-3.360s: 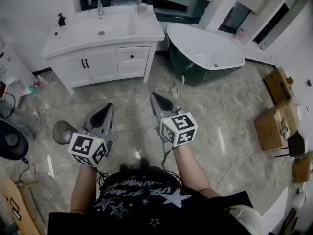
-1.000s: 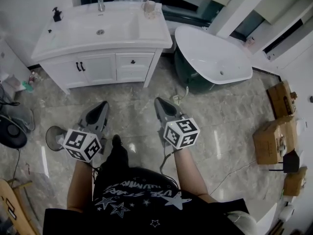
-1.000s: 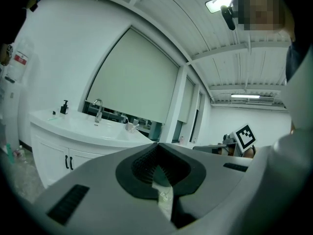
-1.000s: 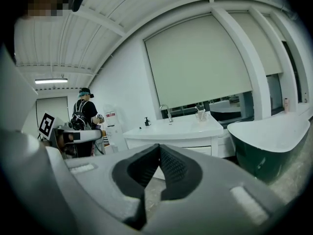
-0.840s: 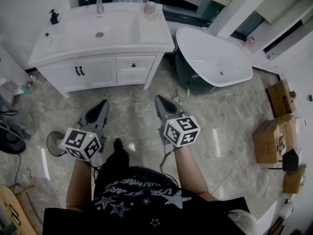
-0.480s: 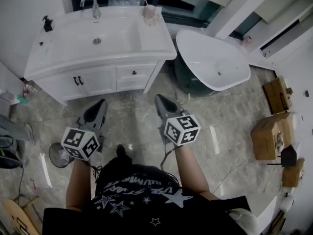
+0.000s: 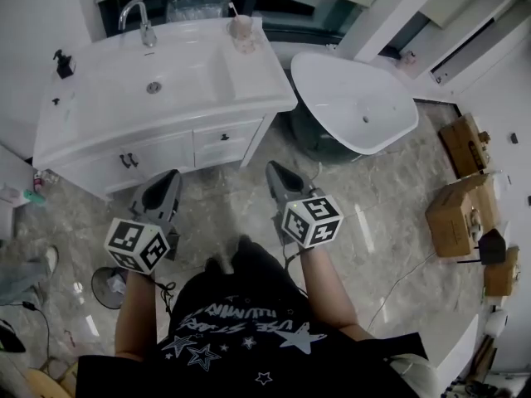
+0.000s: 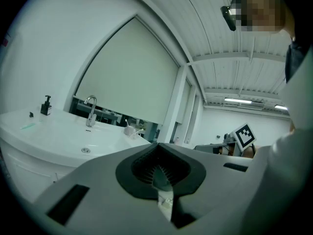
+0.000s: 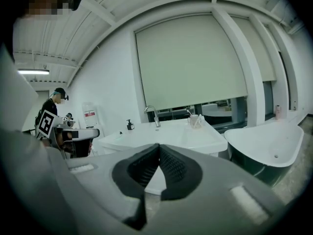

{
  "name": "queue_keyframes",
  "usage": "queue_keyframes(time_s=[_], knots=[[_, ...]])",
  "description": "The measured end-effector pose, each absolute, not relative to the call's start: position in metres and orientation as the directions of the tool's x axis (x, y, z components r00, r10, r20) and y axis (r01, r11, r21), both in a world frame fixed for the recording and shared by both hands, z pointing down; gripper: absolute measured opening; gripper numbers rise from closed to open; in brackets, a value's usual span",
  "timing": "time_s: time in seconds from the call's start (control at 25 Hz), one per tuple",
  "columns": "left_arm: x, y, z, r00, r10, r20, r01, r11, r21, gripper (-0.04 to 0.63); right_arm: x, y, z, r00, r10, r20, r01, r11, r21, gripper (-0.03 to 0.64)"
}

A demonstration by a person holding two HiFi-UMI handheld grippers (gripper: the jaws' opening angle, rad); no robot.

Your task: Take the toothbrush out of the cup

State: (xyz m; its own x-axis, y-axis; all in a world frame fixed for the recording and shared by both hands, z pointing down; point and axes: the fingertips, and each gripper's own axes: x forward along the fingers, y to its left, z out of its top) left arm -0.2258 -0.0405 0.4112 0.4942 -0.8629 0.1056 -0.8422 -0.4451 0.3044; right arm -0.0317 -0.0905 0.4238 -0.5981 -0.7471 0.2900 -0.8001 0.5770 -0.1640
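Since the earlier frames, the vanity had been brought nearer, its cabinet front now lying just above both grippers at mid-frame. The left gripper and right gripper were held clenched on nothing. The toothbrush was seen standing in the cup at top centre, well apart from both.

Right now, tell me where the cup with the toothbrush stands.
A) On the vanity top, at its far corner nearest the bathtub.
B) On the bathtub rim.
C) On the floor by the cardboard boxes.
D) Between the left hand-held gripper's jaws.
A: the head view shows the cup on the white vanity top, at the far corner by the bathtub, with the toothbrush sticking out of it.
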Motion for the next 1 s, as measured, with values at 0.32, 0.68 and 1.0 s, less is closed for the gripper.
queue_keyframes(time_s=[0.32, 0.68, 1.0], knots=[[-0.23, -0.079, 0.416, 0.477, -0.87, 0.129, -0.855, -0.425, 0.296, 0.008, -0.019, -0.146, 0.425, -0.581, -0.771, 0.261, -0.814, 0.55, -0.19, 0.0], [-0.233, -0.181, 0.421, 0.411, -0.898, 0.159, -0.891, -0.357, 0.281, 0.008, -0.017, -0.275, 0.432, -0.608, -0.755, 0.245, -0.794, 0.577, -0.194, 0.0], [-0.22, -0.287, 0.419, 0.374, -0.909, 0.182, -0.908, -0.319, 0.272, 0.008, -0.004, -0.395, 0.438, -0.623, -0.737, 0.264, -0.782, 0.588, -0.206, 0.0]])
